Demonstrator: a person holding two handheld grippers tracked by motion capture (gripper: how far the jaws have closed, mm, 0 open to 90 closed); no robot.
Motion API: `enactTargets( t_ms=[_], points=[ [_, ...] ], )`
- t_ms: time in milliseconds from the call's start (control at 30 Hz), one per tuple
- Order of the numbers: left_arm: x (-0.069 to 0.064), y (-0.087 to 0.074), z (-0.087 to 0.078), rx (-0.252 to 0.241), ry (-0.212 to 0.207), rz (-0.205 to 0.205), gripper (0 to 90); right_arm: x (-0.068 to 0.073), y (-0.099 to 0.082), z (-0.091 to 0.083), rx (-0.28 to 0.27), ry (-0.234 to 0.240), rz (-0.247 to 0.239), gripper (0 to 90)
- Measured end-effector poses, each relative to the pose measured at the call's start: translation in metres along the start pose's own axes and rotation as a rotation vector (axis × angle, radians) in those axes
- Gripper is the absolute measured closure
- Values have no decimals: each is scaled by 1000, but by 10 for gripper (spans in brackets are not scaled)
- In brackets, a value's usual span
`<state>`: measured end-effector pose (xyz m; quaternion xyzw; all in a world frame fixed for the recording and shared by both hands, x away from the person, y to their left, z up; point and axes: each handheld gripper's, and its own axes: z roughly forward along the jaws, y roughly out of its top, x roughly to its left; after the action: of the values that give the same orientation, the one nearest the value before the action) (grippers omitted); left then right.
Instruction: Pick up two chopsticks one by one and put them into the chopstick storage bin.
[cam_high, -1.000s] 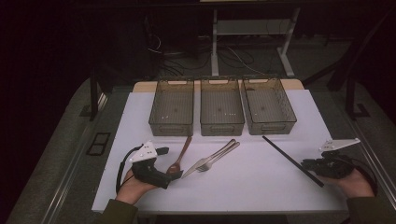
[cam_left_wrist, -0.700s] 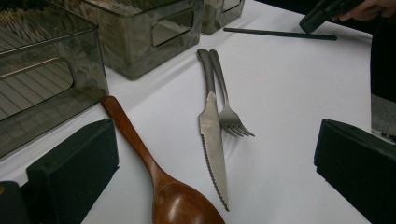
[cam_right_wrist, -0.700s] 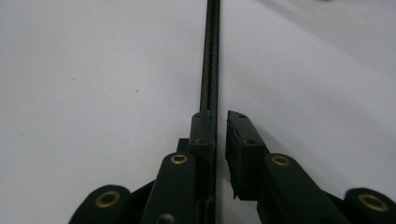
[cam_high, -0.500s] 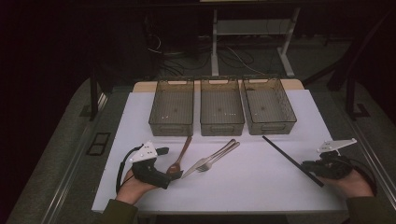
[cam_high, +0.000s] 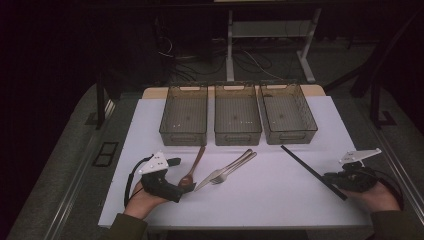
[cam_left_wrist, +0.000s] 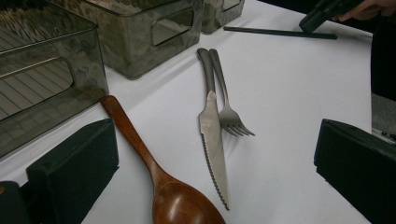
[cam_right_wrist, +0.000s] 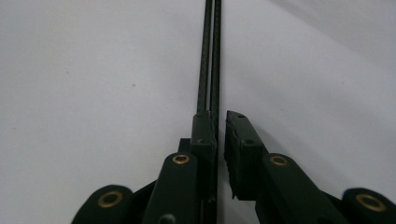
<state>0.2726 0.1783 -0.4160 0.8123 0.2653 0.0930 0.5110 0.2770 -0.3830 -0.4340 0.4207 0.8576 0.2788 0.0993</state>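
Observation:
A pair of thin black chopsticks (cam_high: 310, 170) lies slantwise on the white mat at the right. My right gripper (cam_high: 336, 180) is at their near end; in the right gripper view its jaws (cam_right_wrist: 219, 114) stand nearly together, shut on the chopsticks (cam_right_wrist: 211, 56), which run straight ahead. At the left, my left gripper (cam_high: 181, 175) rests open on the mat. In the left gripper view a wooden spoon (cam_left_wrist: 140, 144), a serrated knife (cam_left_wrist: 212, 135) and a fork (cam_left_wrist: 229, 119) lie between and beyond its wide jaws (cam_left_wrist: 219, 140), untouched.
Three smoky clear bins (cam_high: 183, 137), (cam_high: 236, 136), (cam_high: 289, 135) stand in a row at the back of the white mat (cam_high: 280, 205). The spoon (cam_high: 196, 162), knife (cam_high: 212, 177) and fork (cam_high: 240, 162) lie in front of them. Table legs and cables lie beyond.

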Motion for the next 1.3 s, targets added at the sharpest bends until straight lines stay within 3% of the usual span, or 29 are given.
enactTargets(
  t_ms=[1067, 1300],
  points=[
    [-1, 0, 1, 2, -3, 1, 0, 1, 0, 4, 29, -32, 0, 847],
    [0, 0, 1, 3, -2, 1, 0, -1, 0, 0, -9, -14, 12, 848]
  ],
)
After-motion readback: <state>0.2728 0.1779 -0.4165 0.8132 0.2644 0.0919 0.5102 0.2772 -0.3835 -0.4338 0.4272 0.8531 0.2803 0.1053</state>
